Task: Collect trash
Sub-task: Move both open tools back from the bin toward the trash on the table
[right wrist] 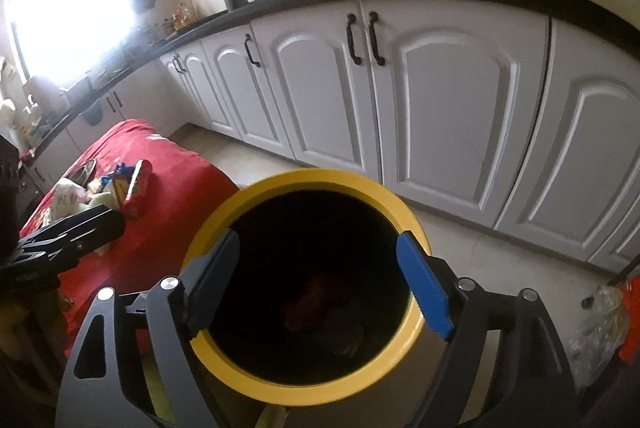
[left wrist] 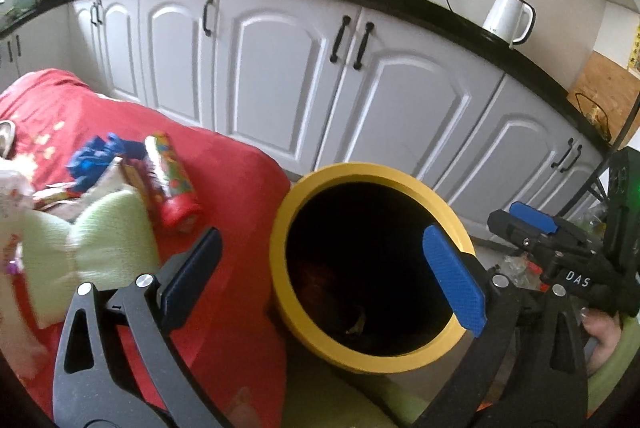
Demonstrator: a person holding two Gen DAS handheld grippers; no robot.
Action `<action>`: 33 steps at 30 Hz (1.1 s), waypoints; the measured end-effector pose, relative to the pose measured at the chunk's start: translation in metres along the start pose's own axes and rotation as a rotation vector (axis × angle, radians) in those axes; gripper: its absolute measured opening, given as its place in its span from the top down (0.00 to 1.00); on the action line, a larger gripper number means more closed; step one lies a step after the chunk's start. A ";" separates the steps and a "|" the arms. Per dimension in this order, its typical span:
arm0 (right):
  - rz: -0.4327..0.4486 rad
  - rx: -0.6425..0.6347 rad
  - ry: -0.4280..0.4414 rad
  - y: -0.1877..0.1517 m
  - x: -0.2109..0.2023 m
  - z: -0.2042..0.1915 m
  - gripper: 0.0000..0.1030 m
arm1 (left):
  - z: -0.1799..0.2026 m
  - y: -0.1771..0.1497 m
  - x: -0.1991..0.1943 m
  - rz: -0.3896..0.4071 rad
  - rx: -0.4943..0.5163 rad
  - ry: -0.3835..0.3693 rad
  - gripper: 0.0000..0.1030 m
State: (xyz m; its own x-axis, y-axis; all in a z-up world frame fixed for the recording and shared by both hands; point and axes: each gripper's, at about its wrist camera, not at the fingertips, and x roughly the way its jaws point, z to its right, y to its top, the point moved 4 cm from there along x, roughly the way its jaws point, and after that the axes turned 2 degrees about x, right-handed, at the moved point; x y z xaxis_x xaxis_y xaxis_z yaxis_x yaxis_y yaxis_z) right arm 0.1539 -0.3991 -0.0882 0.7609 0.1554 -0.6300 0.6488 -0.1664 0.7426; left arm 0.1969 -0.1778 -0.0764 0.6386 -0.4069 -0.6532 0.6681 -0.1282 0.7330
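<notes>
Both claws over the yellow bin (right wrist: pixel 304 384)

Left gripper (left wrist: pixel 324 276) and right gripper (right wrist: pixel 320 284) hang spread wide, nothing between them; wrappers (left wrist: pixel 168 180) lie leftward on red cloth (left wrist: pixel 224 196).

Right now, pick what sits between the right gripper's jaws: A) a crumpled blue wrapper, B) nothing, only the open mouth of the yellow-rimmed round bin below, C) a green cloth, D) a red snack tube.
B: the right gripper has its jaws spread wide with nothing between them, and only the dark opening of the yellow-rimmed round bin shows beyond.
</notes>
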 end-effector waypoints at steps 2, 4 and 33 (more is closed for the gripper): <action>0.011 -0.013 0.007 0.002 -0.005 -0.006 0.21 | -0.003 0.000 -0.009 0.016 -0.004 0.015 0.11; 0.021 -0.028 0.017 0.004 -0.010 -0.014 0.19 | -0.007 -0.001 -0.016 0.029 -0.006 0.026 0.11; 0.008 -0.230 0.197 0.013 -0.028 -0.144 0.10 | -0.091 -0.018 -0.110 0.202 -0.135 0.191 0.11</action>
State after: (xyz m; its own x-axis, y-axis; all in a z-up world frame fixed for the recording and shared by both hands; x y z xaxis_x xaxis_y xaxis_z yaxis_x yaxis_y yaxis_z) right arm 0.1399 -0.2654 -0.0281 0.7349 0.3448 -0.5840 0.6060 0.0530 0.7937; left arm 0.1496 -0.0484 -0.0353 0.8151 -0.2326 -0.5305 0.5572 0.0642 0.8279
